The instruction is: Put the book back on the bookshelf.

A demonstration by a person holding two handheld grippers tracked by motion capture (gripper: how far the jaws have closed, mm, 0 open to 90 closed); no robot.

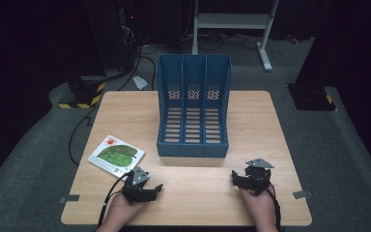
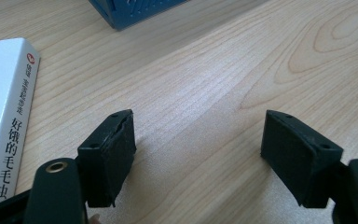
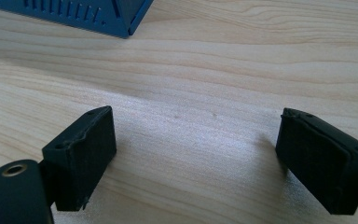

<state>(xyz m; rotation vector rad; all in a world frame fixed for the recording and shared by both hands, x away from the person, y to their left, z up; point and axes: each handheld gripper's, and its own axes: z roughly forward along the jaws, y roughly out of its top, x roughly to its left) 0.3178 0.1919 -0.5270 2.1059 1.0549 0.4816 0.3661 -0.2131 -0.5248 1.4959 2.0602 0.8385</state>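
A blue three-slot file rack (image 1: pixel 193 108) stands in the middle of the wooden table (image 1: pixel 251 121), its open side towards me. A picture book (image 1: pixel 116 153) with a green leaf on a white cover lies flat at the left front; its white spine with Chinese characters (image 2: pixel 7 121) shows in the left gripper view. My left gripper (image 1: pixel 149 188) rests low on the table just right of the book, open, with bare wood between its jaws (image 2: pixel 198 140). My right gripper (image 1: pixel 238 180) sits near the front right, open over bare wood (image 3: pixel 196 144). A rack corner (image 3: pixel 121 18) lies ahead.
Beyond the table are a grey carpet floor, a white metal frame (image 1: pixel 232 21), black stands with yellow-black striped bases (image 1: pixel 79 94) and cables. Bare table surface lies between the two grippers and in front of the rack.
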